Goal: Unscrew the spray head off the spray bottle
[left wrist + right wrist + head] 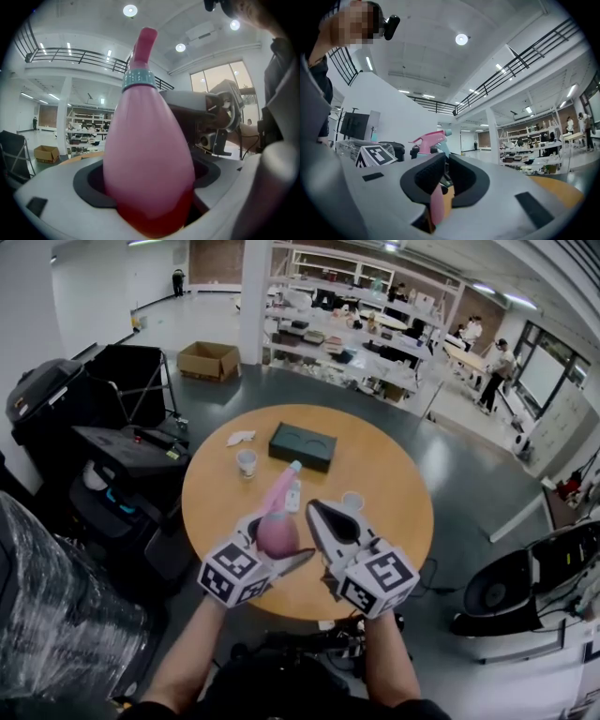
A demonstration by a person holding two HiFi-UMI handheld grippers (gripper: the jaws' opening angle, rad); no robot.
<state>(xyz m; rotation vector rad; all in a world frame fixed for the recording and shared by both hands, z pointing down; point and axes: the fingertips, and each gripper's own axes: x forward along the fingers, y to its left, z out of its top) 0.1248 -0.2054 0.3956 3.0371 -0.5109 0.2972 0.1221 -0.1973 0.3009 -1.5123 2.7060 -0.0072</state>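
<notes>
A dark box (302, 446), cup (247, 462) and tissue (240, 438) sit on a round table (394, 493).

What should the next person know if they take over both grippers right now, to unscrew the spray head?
Left gripper: shut on the body of the pink spray bottle, over the round table.
Right gripper: shut, holding nothing, close beside the bottle.
Spray head: on the bottle, above its teal collar.
Done: the bottle is gripped.
Left: open the right gripper, take the spray head, twist it off.
</notes>
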